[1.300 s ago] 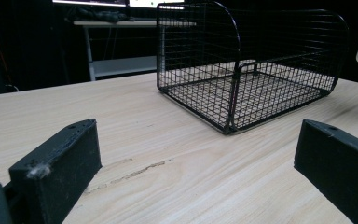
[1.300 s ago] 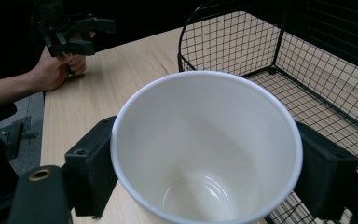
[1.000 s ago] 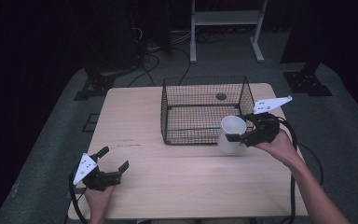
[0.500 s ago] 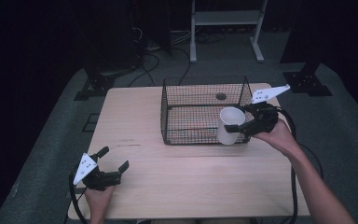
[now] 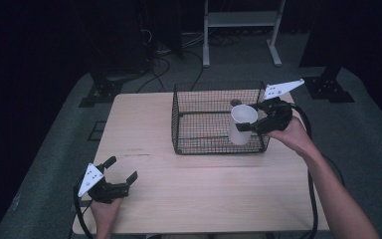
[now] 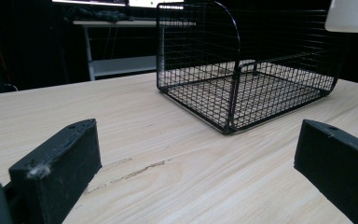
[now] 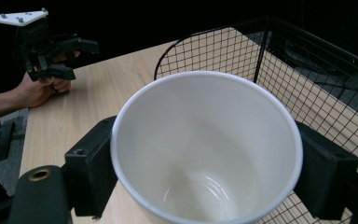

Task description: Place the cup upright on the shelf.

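Centrally, the right gripper [image 5: 256,124] is clamped on a white cup [image 5: 242,124], one black jaw pressed against each side of the cup's wall, as the right gripper view shows from above the open mouth. The cup [image 7: 207,149] is upright and empty, its glazed inside bare. In the high view it hangs off the table at the right end of a black wire basket [image 5: 219,122], at the height of the basket's rim; whether it is over the inside of the basket or just outside its wall cannot be told. A small dark object [image 5: 235,102] lies on the basket floor near the far right corner. The basket stands on a pale wooden table [image 5: 144,129], toward its far right part.

The left gripper [image 5: 117,178] rests at the table's near left corner, well apart from the basket, its jaws spread wide with nothing between them; the left gripper view shows bare tabletop between the two pads.
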